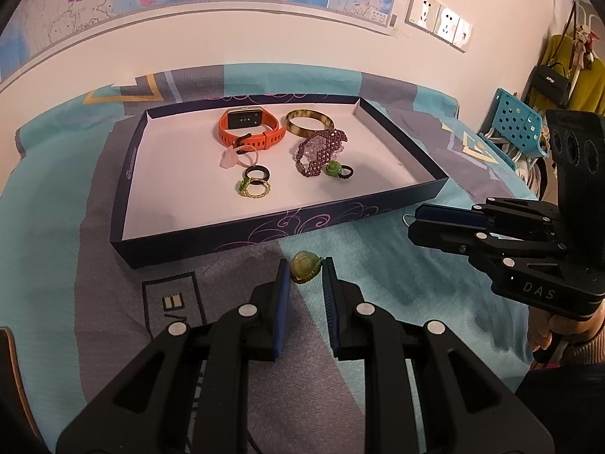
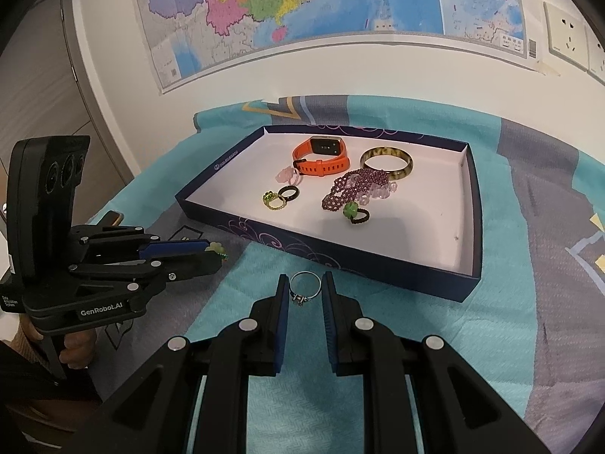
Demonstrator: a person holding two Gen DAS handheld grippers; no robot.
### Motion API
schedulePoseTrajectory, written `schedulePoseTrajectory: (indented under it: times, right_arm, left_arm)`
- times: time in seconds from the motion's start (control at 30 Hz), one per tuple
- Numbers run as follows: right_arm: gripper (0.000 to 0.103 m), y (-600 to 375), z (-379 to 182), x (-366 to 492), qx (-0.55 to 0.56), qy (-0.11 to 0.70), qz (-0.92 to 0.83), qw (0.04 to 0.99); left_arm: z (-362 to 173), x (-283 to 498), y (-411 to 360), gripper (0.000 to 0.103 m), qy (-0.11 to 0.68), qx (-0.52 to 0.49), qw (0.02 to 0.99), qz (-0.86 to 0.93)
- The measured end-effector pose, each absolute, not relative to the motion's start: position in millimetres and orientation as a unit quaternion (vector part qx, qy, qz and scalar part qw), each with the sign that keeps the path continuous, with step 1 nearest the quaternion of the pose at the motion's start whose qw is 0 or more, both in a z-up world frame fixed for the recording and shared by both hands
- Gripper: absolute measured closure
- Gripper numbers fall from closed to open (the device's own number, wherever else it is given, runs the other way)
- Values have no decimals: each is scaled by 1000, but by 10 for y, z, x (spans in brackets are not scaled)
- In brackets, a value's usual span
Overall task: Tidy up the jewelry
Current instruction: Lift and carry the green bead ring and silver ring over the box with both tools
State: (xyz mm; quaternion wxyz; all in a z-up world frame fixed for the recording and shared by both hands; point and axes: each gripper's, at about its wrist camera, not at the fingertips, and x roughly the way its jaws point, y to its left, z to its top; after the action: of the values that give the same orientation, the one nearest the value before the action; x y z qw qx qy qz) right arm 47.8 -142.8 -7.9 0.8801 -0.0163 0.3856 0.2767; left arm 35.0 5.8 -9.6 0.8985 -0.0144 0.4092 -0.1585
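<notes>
Left tongs (image 1: 306, 270) pinch a green stone ring (image 1: 304, 266) between the blue pads, jaws nearly closed, held above the cloth. Right tongs (image 2: 305, 287) likewise clamp a silver ring (image 2: 304, 287) at its sides. Both sit at 6 o'clock of the navy tray (image 2: 397, 266), which holds an orange watch (image 2: 321, 159), bangle (image 2: 386, 163), purple beaded bracelet (image 2: 355, 188) and several rings.

Both wrist views toward tray (image 1: 264, 227) (shared)
</notes>
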Motion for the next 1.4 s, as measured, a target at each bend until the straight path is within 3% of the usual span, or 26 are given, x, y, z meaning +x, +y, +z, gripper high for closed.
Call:
schedulePoseTrajectory:
  times: [1.4]
  right_arm:
    - [87, -1401, 9, 564, -13, 372, 275, 886]
  left_arm:
    - [65, 397, 66, 85, 393, -13, 906, -155]
